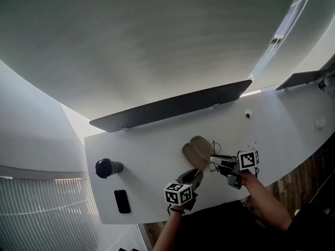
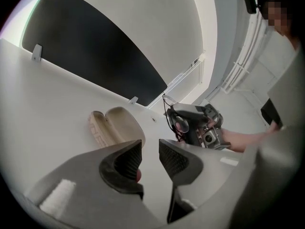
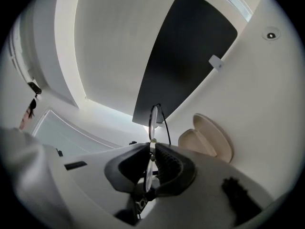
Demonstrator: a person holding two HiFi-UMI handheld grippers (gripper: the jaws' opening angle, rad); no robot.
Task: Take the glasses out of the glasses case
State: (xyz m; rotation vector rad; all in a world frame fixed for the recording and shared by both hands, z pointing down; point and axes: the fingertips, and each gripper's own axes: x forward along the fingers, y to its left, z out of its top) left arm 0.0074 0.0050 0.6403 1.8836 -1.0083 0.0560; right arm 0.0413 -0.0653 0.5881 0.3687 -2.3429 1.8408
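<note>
The beige glasses case lies open and empty on the white table. In the right gripper view the case shows just right of the jaws. My right gripper is shut on the thin black-framed glasses, gripping them by the frame with one lens standing up edge-on above the pads. The left gripper view shows the glasses in the right gripper, lifted off the table to the right of the case. My left gripper hangs open near the case, nothing between its pads.
A dark panel runs along the table's far edge. A black phone and a black cylindrical object lie at the table's left. A small round white thing sits at the back right. A person's forearms reach in from below.
</note>
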